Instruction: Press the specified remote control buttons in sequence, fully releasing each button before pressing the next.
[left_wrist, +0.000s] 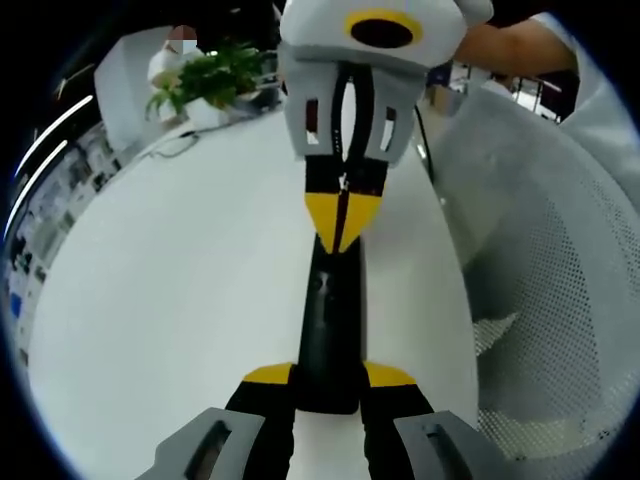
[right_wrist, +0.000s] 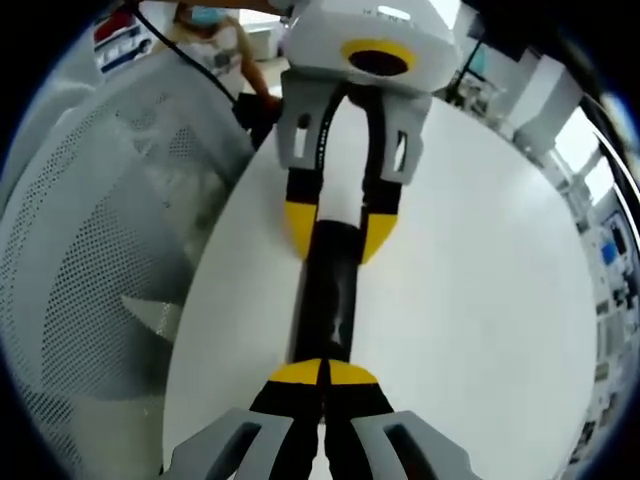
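Note:
A long black remote control (left_wrist: 330, 320) lies lengthwise on the white table (left_wrist: 180, 280). My left gripper (left_wrist: 330, 378) is shut on its near end, one yellow-tipped jaw on each side. My right gripper (left_wrist: 343, 215) comes in from the far side with its yellow tips pressed together, pointing down onto the remote's far end. In the right gripper view the right gripper (right_wrist: 322, 373) is shut, its tips resting on the remote (right_wrist: 328, 290). Beyond it the left gripper (right_wrist: 340, 228) clamps the remote's other end.
A white mesh chair (left_wrist: 560, 300) stands against the table's edge, also seen as the mesh chair (right_wrist: 90, 230). A potted plant (left_wrist: 210, 80) and a cable (left_wrist: 180, 145) sit at the far end of the table. A person (right_wrist: 215, 45) is behind the chair.

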